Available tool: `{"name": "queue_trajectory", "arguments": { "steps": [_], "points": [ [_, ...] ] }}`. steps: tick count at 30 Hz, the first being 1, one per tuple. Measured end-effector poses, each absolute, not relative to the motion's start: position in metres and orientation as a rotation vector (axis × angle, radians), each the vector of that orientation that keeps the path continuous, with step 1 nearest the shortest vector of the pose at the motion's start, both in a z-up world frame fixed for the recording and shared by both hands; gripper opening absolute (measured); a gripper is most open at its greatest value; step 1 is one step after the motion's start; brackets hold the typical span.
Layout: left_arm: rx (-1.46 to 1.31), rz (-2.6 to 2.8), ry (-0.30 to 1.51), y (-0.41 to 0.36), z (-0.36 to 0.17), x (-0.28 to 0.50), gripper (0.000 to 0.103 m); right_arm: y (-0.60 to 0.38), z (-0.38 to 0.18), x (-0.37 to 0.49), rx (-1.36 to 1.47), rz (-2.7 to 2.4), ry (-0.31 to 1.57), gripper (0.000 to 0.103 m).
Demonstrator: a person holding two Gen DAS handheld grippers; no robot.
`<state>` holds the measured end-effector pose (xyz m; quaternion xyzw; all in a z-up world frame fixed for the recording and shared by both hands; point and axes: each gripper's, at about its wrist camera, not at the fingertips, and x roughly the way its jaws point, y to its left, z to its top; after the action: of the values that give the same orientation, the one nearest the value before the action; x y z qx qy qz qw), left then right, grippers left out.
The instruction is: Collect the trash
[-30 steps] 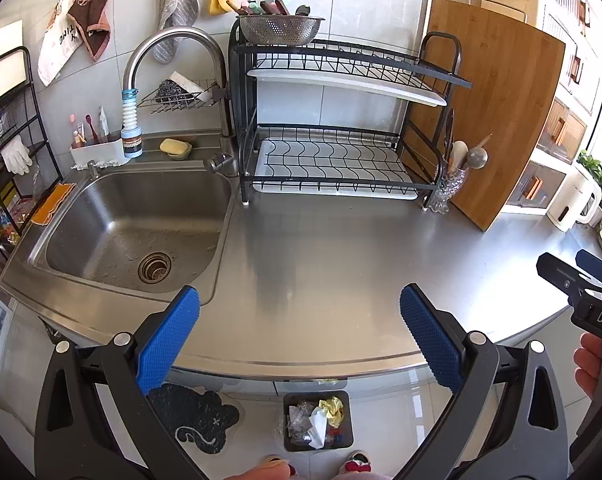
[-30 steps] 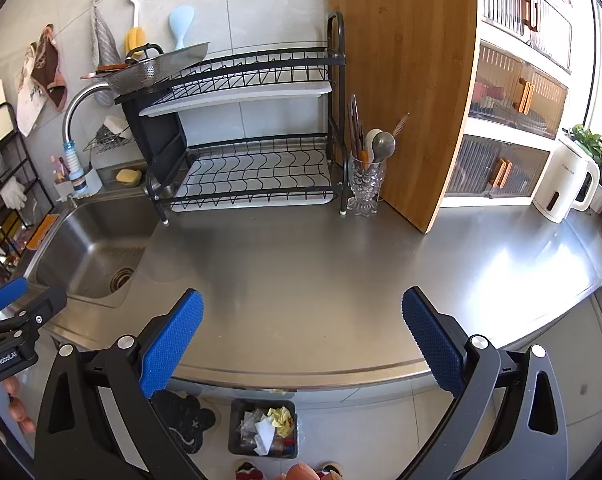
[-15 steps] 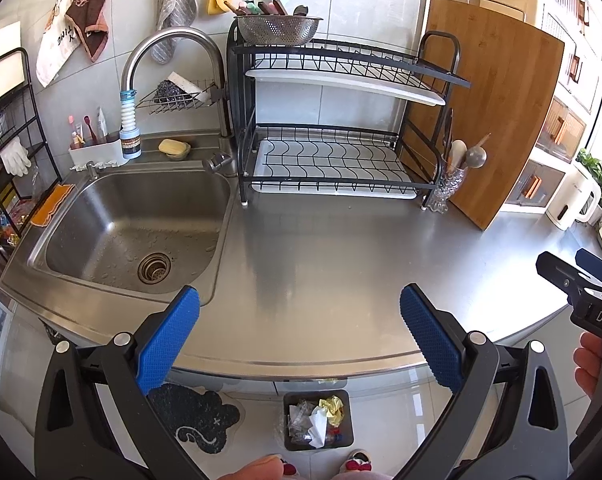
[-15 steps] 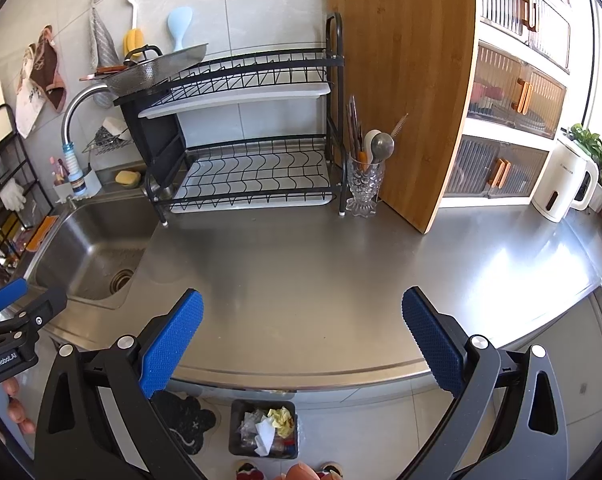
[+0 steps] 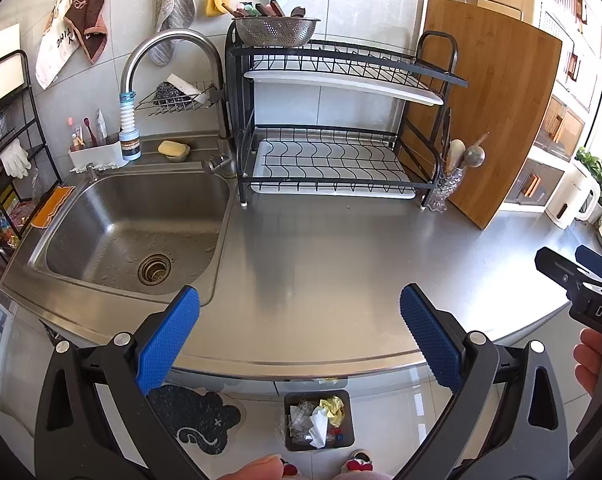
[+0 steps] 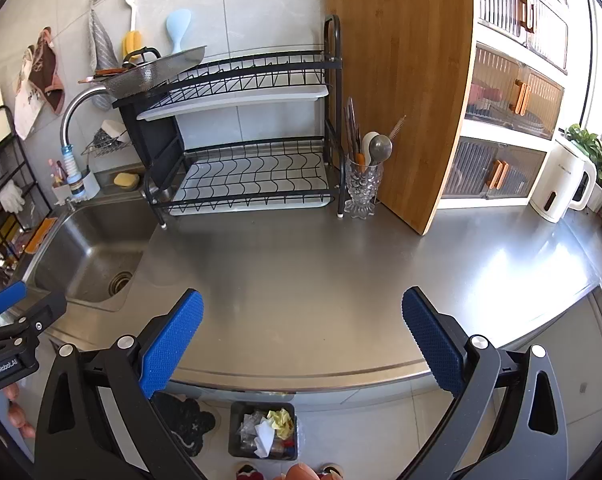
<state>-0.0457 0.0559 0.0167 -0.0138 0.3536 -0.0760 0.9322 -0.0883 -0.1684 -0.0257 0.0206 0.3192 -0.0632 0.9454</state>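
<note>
both tools (image 5: 299, 336) (image 6: 302, 338) agape above counter; bin (image 5: 319, 420) below.

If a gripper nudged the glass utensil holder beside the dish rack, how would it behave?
The glass utensil holder would probably tip easily: it looks narrow-footed, with tall utensils sticking out above. Being glass, it is likely slippery on the steel counter and fragile.

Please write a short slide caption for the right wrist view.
Open right gripper above a steel counter; a bin with trash stands on the floor below.
</note>
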Motion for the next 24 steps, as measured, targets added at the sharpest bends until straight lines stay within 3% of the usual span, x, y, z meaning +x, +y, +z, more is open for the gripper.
{"name": "queue_trajectory", "arguments": {
  "steps": [24],
  "points": [
    [-0.016, -0.139, 0.730, 0.0559, 0.0161, -0.0454, 0.095, -0.1689, -0.0269, -0.0876, 0.047, -0.123, 0.652, 0.100]
  ]
}}
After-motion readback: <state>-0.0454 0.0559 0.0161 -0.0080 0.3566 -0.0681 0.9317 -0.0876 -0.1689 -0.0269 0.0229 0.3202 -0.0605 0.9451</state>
